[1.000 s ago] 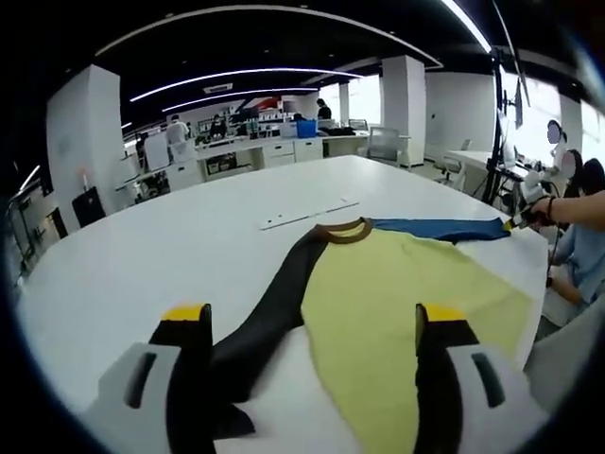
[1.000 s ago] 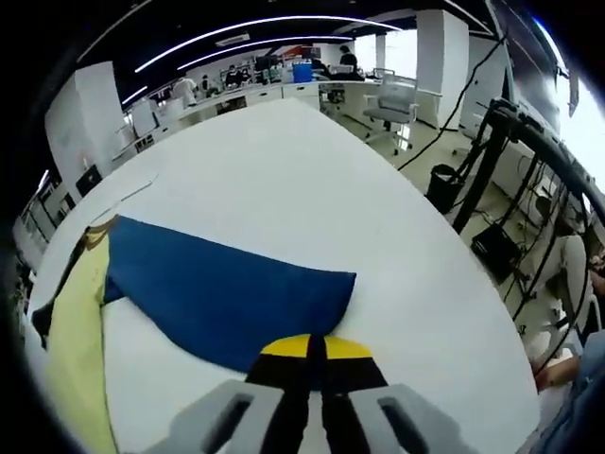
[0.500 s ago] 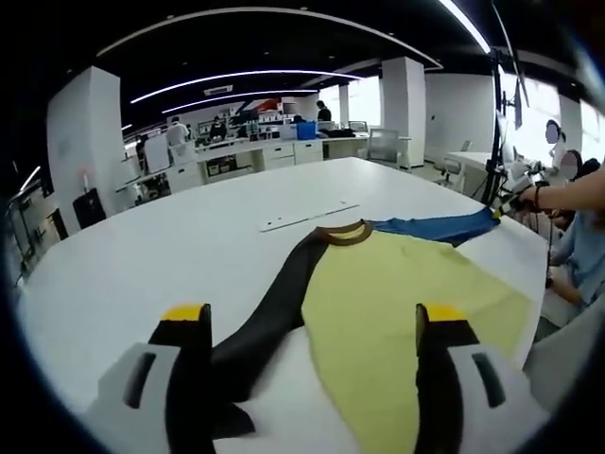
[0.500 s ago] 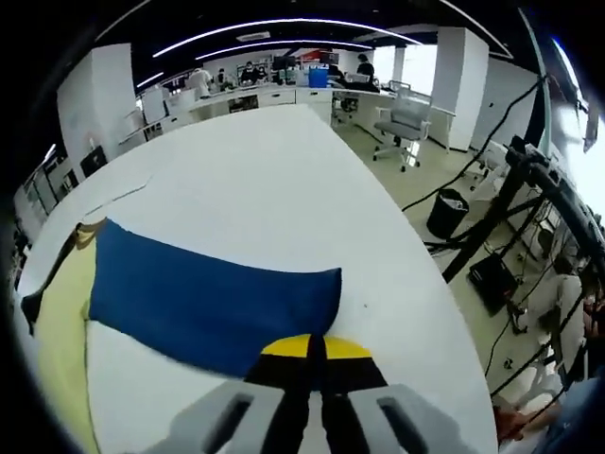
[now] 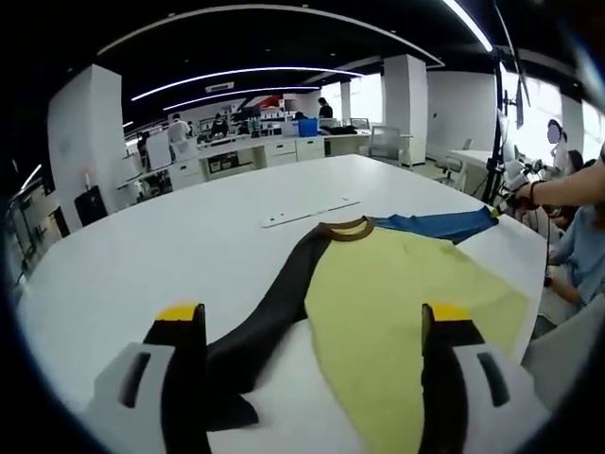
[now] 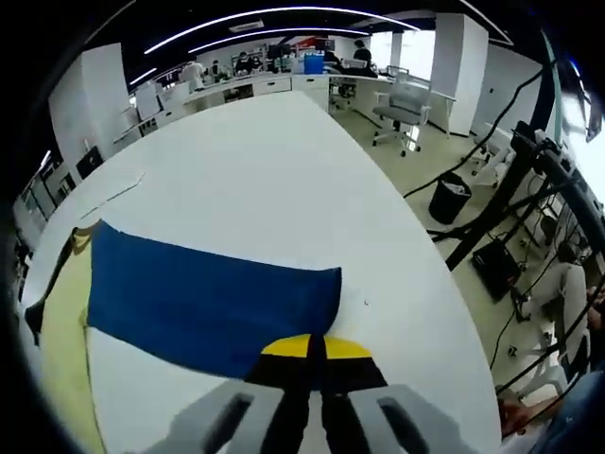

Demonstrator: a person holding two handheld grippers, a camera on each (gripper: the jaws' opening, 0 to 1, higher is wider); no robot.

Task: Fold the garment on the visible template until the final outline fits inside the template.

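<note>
- The white table [image 5: 142, 255] fills the scene in both views, with the garment [image 5: 406, 303] spread flat across its near right part; the office runs on behind at the far side.
- The garment's yellow body [image 5: 416, 293] lies flat and wide, with a brown collar [image 5: 343, 228] at its far end. The dark sleeve [image 5: 265, 322] runs from the collar toward the near left, and the blue sleeve [image 6: 213, 303] stretches to the right.
- Against a second ago, the blue sleeve has been drawn straighter and lies a little nearer the table's right edge. Judging by this, the sleeve is being tensioned before it is folded inward; no fold has been made yet.
- The right gripper [image 6: 316, 352] has its jaws pressed together on the blue sleeve's cuff edge, holding it just above the table.
- The left gripper [image 5: 313, 326] has its jaws spread wide, one either side of the dark sleeve and the yellow body's near part, gripping nothing.
- Thin white strips [image 5: 307, 214] lie beyond the collar; whether they mark the template I cannot tell.
</note>
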